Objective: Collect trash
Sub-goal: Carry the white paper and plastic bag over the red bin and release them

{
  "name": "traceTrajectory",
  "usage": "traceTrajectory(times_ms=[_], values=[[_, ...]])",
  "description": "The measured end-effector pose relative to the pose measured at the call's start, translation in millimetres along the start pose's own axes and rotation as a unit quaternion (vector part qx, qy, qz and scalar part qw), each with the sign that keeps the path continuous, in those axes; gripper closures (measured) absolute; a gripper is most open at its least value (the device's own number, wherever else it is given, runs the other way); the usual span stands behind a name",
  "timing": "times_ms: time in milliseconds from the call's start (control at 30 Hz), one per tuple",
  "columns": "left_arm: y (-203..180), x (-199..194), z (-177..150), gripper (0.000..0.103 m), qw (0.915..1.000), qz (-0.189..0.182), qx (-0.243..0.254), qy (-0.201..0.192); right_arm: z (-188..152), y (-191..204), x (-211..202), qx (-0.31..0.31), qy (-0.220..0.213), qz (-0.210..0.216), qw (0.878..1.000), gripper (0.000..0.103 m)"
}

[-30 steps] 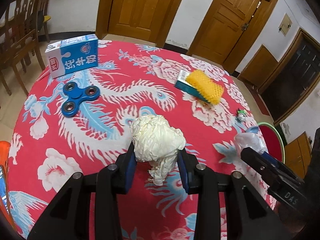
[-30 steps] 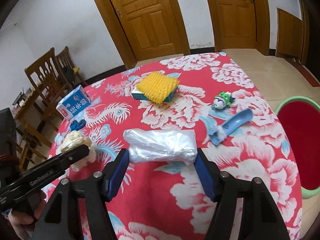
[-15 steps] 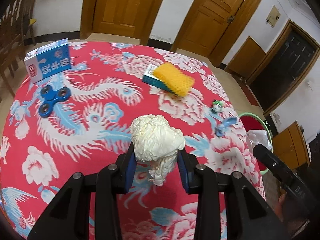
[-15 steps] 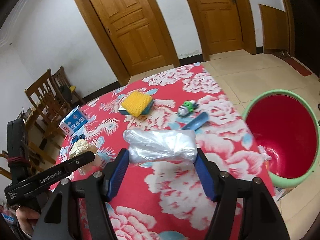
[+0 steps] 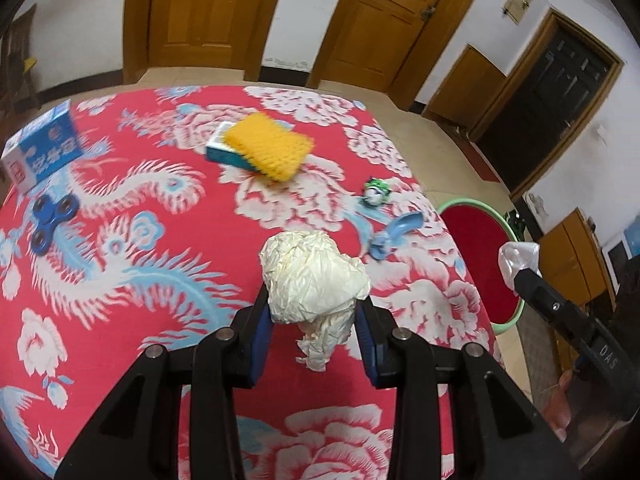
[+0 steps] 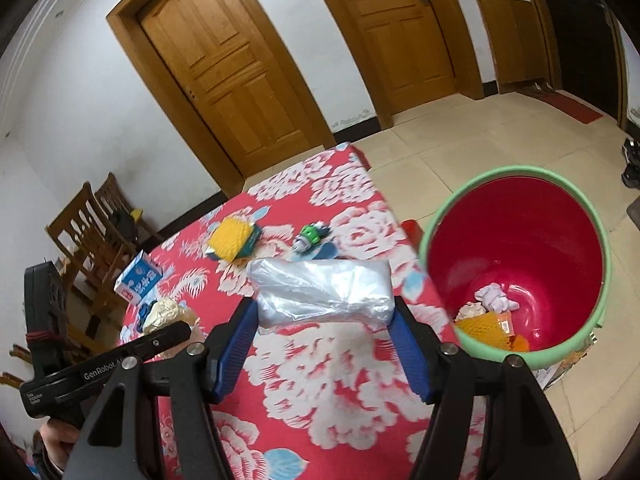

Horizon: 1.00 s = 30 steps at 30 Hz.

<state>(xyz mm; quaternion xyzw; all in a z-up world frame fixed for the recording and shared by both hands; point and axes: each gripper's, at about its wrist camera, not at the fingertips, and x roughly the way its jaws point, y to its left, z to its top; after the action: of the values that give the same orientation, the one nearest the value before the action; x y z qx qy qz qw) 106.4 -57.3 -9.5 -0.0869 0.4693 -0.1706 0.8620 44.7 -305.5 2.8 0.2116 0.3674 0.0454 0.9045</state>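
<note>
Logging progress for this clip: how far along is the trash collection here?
Partly done. The red bin beside the table already holds some scraps. In hand: the left tongs grip a crumpled paper wad, and the right tongs grip a plastic bag; neither is over the bin yet. Both still need dropping in. Several other things remain on the table.

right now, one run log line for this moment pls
left gripper: shut on crumpled paper | right gripper: shut on plastic bag | red bin: beside table, holds trash | phase: carrying
</note>
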Motion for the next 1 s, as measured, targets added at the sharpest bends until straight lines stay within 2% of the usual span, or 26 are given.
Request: traceTrajectory(times_ms=[267, 400, 1000], values=[[-37.0, 17.0, 10.0, 0.065, 0.999, -0.001, 0.044, 0.01, 11.7, -38.0, -16.9, 0.025, -0.019, -0.024, 0.999, 0.035], [-58.4, 24.2, 15.4, 0.065, 0.9974, -0.013, 0.07, 0.014, 15.8, -60.3, -23.1, 0.042, -0.026, -0.039, 0.998, 0.035], [-143.7, 72.4, 29.6, 0.065, 0.9848, -0.046, 0.162, 0.042, 15.1, -143.2, -21.8, 0.119, -0.022, -0.122, 0.985, 0.034]])
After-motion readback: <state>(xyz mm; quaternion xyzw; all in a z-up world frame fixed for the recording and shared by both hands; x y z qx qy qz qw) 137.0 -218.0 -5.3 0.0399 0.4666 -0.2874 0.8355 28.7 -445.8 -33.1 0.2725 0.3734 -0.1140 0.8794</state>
